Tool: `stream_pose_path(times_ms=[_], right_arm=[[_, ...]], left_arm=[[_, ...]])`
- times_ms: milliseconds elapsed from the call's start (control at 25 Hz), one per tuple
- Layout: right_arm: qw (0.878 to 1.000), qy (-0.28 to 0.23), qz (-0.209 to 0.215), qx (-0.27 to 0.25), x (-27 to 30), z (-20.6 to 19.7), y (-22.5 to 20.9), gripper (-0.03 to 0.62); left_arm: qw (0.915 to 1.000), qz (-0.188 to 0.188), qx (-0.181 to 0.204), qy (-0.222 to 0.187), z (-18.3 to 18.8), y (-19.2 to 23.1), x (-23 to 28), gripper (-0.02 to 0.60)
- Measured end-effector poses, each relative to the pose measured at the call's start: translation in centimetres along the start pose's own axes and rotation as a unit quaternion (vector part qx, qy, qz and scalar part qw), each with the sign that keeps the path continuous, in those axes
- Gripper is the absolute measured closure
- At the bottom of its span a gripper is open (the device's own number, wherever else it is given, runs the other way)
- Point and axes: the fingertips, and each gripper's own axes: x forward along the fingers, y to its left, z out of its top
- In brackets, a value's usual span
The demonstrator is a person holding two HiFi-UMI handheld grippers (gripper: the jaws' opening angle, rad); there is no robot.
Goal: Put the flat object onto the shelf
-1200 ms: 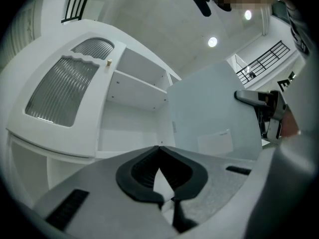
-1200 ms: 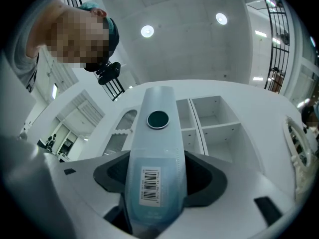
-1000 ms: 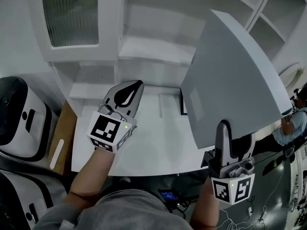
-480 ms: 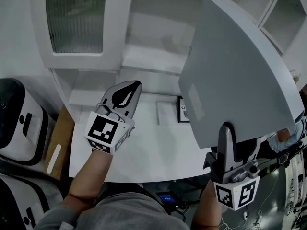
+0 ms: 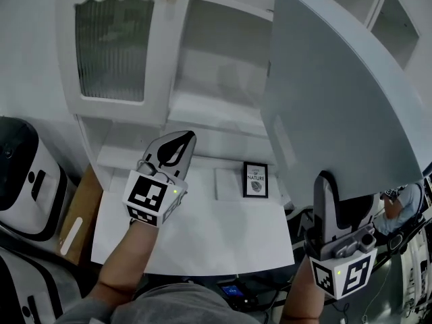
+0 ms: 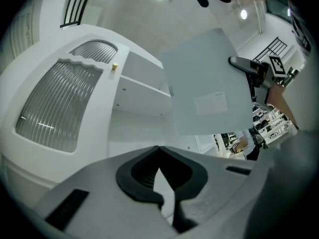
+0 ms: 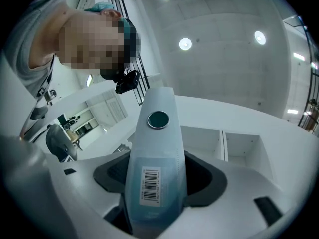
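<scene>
The flat object is a large pale grey binder (image 5: 337,100), held up on edge in front of the white shelf unit (image 5: 223,52). My right gripper (image 5: 331,184) is shut on its lower edge. In the right gripper view the binder's spine (image 7: 154,158), with a barcode label and a round hole, stands between the jaws. My left gripper (image 5: 177,138) is shut and empty, hovering over the white table (image 5: 202,228) left of the binder. From the left gripper view the binder (image 6: 204,83) hangs at the right, beyond the left gripper's (image 6: 158,151) closed tips.
The shelf unit has a ribbed glass door (image 5: 111,46) at the left and open compartments to its right. A small framed picture (image 5: 256,179) stands on the table near the shelf's base. Black and white machines (image 5: 20,174) and a cardboard piece (image 5: 77,208) sit at the left.
The binder has risen and now stands higher against the shelf unit. The view has tipped upward, so the framed picture and the top of the glass door now show. The left gripper has barely moved.
</scene>
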Motion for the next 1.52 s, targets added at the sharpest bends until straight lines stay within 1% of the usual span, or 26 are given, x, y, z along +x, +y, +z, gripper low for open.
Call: stream_pose_path(times_ms=[240,520,760,880,1000,1200,1360,1520], right_arm=[[0.999,-0.027,0.017,-0.036,1.5,2.8,-1.2,0.276],[0.994,-0.057,0.028,-0.086,3.8,6.0,-2.5,0.276],[0.987,-0.080,0.034,-0.137,5.4,9.2,-3.6,0.278],[0.981,-0.088,0.043,-0.167,6.3,10.2,-3.7,0.278],[0.975,-0.093,0.046,-0.198,7.1,10.6,-3.4,0.278],[0.967,-0.100,0.043,-0.230,8.4,10.5,-3.2,0.278],[0.960,-0.088,0.045,-0.263,10.1,9.0,-3.4,0.279],[0.957,-0.071,0.046,-0.277,12.0,6.9,-3.2,0.278]], left_arm=[[0.9999,0.006,0.009,-0.008,1.7,-0.3,1.0,0.575],[0.9998,-0.002,0.015,-0.015,2.9,-1.0,1.8,0.575],[0.9998,-0.004,0.012,-0.014,2.6,-1.2,2.3,0.575],[0.9998,-0.006,0.011,-0.012,2.2,-1.3,2.5,0.575],[0.9998,-0.008,0.010,-0.013,2.2,-1.3,2.4,0.575],[0.9998,-0.002,0.010,-0.014,2.1,-0.3,1.9,0.575],[0.9998,0.008,0.007,-0.014,1.8,0.7,1.7,0.575],[0.9998,0.012,0.002,-0.014,1.2,1.5,1.9,0.575]])
